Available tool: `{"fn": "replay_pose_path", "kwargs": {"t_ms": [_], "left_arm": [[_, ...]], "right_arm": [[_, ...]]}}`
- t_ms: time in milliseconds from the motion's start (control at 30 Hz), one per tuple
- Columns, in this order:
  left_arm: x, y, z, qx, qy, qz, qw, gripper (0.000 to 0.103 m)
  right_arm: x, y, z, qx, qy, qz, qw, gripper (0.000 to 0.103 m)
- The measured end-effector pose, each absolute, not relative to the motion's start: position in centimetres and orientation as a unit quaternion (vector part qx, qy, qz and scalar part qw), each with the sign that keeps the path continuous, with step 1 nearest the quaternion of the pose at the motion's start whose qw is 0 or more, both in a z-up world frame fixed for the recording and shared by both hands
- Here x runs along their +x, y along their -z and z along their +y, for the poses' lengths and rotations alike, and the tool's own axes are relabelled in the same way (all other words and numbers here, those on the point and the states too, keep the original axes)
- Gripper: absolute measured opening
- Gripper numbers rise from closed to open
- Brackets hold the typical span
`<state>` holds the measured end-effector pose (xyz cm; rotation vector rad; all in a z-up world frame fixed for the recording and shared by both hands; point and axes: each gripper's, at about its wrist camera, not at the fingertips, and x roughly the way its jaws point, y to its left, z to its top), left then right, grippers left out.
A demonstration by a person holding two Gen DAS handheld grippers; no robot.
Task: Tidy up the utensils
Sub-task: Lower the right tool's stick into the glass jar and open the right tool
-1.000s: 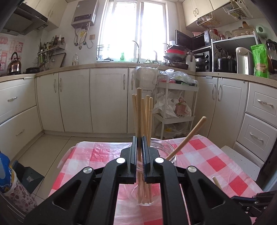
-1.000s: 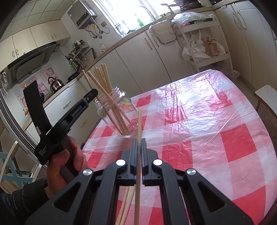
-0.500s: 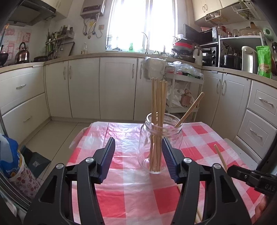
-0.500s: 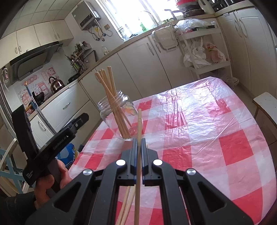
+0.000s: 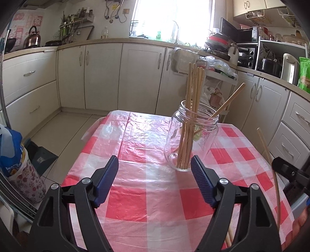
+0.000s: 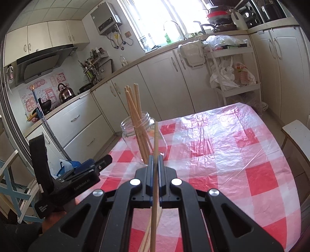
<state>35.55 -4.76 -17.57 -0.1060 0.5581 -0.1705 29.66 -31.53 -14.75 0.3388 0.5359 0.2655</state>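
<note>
Right gripper [image 6: 155, 166] nearest the camera in the right wrist view, fingers [image 6: 148, 170] clenched on a single chopstick [image 6: 155, 174]; the stick passes between the pads, its tip rising just past them and its lower length running back under the gripper body. More loose chopsticks [image 6: 147, 238] lie on the table below the gripper, partly hidden by it. Left gripper [image 5: 154, 181] spread wide, holding nothing; blue ribbed pads [image 5: 201, 184] stand apart over the red-and-white checked tablecloth [image 5: 135, 193]. Glass jar [image 5: 190, 137] stands upright on the cloth, just beyond the left gripper's right finger and not between the fingers; no contact visible. Inside the jar a cluster of chopsticks [image 5: 190, 116] leans against the left rim, tips well above the mouth, and one separate chopstick [image 5: 228, 100] leans out to the right. In the right wrist view the same jar [image 6: 143, 139] sits just beyond the clamped stick's tip and slightly left; the stick's tip overlaps the jar's outline but is outside it. The left gripper [image 6: 77, 178] shows there at near left, well short of the jar. In the left wrist view the held chopstick [image 5: 271, 170] appears at far right as a thin curved line, with part of the right gripper [image 5: 286, 170] beside it. Beyond the table: cream cabinets [image 5: 102, 73], a white trolley [image 6: 232, 77] with plastic bags, a bright window [image 5: 170, 17].
</note>
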Motion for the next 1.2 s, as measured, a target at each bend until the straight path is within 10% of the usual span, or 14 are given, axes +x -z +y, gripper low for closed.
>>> {"fn": "replay_pose_path", "kwargs": {"t_ms": [600, 1200], "left_arm": [[36.3, 18.6, -2.6, -0.119, 0.086, 0.293, 0.945, 0.088], [36.7, 19.2, -1.6, -0.162, 0.113, 0.292, 0.936, 0.089]], "right_arm": [[35.2, 4.7, -25.9, 0.163, -0.156, 0.105, 0.969, 0.005], [44.7, 7.3, -22.4, 0.115, 0.009, 0.054, 0.992, 0.005]]}}
